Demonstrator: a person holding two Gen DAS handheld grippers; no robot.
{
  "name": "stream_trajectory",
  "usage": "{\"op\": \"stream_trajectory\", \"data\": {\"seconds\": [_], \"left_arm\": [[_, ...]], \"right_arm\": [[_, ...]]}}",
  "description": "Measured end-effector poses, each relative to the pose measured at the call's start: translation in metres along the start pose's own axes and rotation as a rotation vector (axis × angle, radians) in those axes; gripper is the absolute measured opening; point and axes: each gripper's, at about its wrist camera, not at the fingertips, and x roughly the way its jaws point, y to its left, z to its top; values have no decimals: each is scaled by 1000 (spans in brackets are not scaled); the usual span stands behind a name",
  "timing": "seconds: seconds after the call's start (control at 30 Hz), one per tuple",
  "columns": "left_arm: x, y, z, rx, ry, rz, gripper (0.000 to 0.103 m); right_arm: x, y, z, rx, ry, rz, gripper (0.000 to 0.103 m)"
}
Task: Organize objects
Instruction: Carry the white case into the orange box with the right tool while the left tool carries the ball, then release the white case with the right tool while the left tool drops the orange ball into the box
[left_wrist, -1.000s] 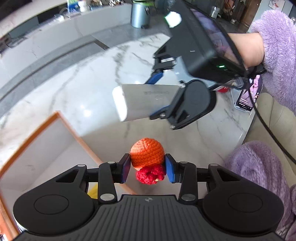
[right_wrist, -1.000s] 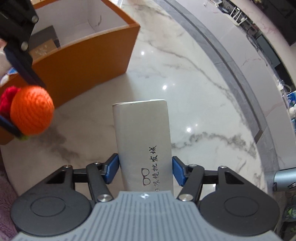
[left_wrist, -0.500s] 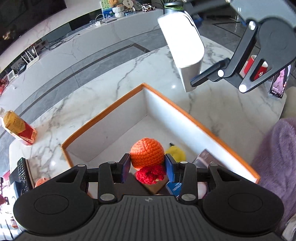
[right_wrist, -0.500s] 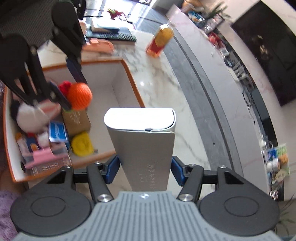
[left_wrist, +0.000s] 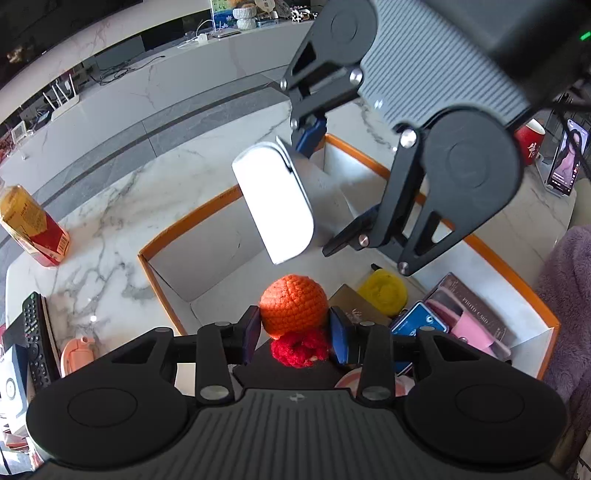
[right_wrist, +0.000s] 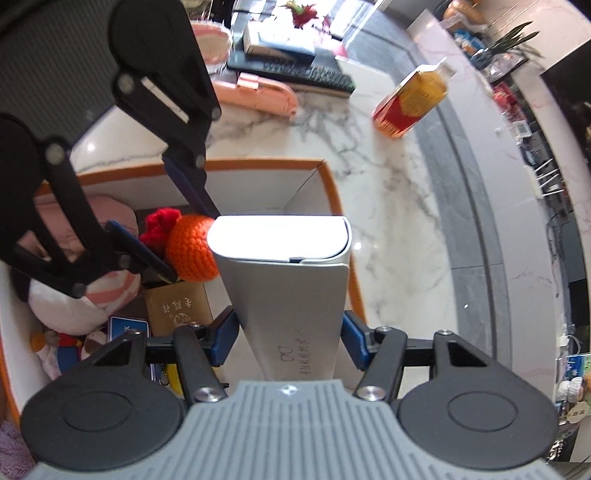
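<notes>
Orange-rimmed box (left_wrist: 480, 242) partly filled; two items not yet stowed.
We found the left gripper (left_wrist: 293, 326) clamped on a crocheted orange toy (left_wrist: 293, 304), the right gripper (right_wrist: 288, 341) on a silver case (right_wrist: 288, 291), both above the box, unreleased.

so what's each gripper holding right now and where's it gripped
Left gripper: orange crochet ball, by its sides. Right gripper: grey case, by its long edges near one end.

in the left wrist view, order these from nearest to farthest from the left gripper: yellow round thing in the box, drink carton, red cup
1. yellow round thing: in the orange box, just right of the left gripper.
2. drink carton: far left on the marble top.
3. red cup: far upper right, beyond the box.
</notes>
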Motion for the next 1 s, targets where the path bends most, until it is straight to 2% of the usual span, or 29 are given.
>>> {"op": "stream_trajectory", "data": {"seconds": [0.2, 0.5, 0.87, 1.0], "left_arm": [[5, 8, -9, -3, 5, -28, 46], [14, 18, -18, 2, 23, -55, 46], [12, 19, -16, 23, 19, -46, 46], [10, 17, -15, 31, 23, -16, 46]], "right_arm": [[41, -2, 5, 1, 25, 38, 62], [72, 1, 22, -48, -48, 83, 62], [78, 9, 21, -112, -84, 64, 62], [72, 6, 19, -85, -102, 38, 68]]}}
